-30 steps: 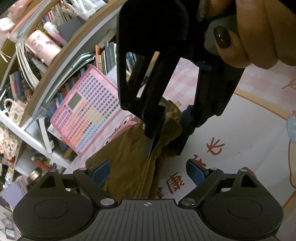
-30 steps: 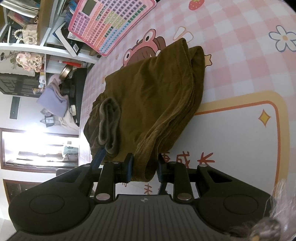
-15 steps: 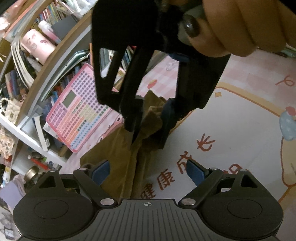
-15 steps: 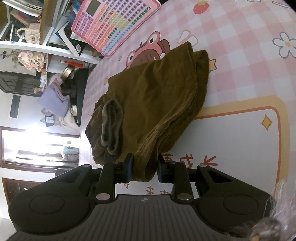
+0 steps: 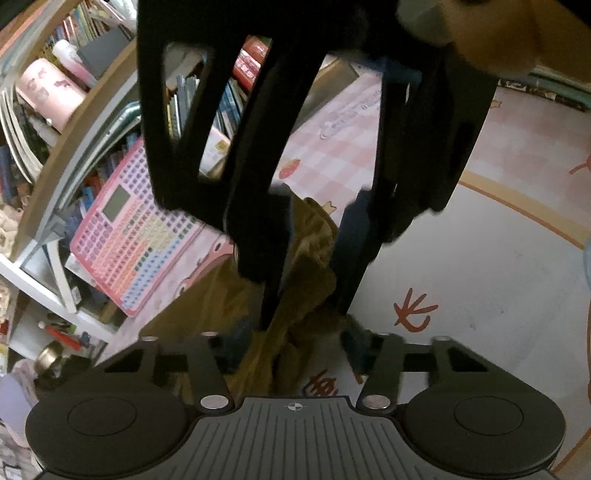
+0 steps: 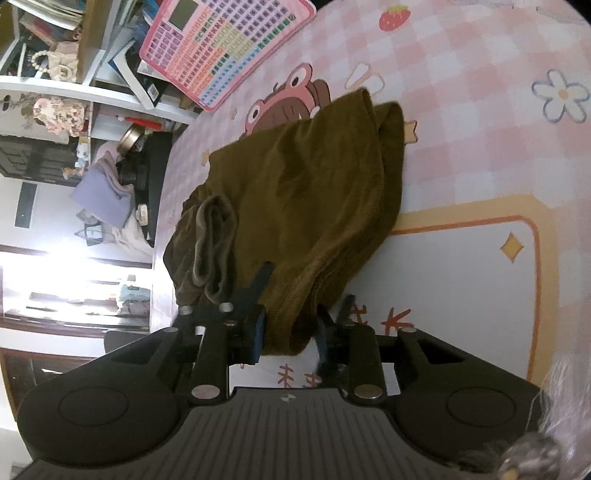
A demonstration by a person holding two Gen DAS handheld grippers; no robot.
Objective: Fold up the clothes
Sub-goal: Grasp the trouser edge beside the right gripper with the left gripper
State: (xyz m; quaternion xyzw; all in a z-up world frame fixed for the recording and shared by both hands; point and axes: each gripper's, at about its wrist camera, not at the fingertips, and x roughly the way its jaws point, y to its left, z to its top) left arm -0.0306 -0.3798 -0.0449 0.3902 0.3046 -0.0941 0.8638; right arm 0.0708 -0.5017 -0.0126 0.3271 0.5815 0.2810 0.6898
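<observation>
A brown garment (image 6: 314, 192) lies folded in layers on the play mat (image 6: 461, 277), with a grey ribbed band (image 6: 214, 247) at its left. My right gripper (image 6: 288, 339) has the garment's near edge between its blue pads while its jaws are opening. In the left wrist view the garment (image 5: 314, 258) rises in a bunch between my left gripper (image 5: 291, 347), whose jaws are closing, blurred, against the cloth. The right gripper (image 5: 304, 314) hangs just beyond it, held by a hand (image 5: 535, 33). A left fingertip (image 6: 258, 284) shows beside the right pads.
A pink toy keyboard (image 6: 229, 48) leans at the mat's far edge against a crowded bookshelf (image 5: 55, 147). A purple cloth heap (image 6: 103, 192) lies on the floor to the left. The white middle of the mat (image 5: 480, 277) stretches to the right.
My left gripper moved in close under the right gripper and its jaws narrowed around the brown cloth. The right gripper's pads have parted slightly; the garment lies as before.
</observation>
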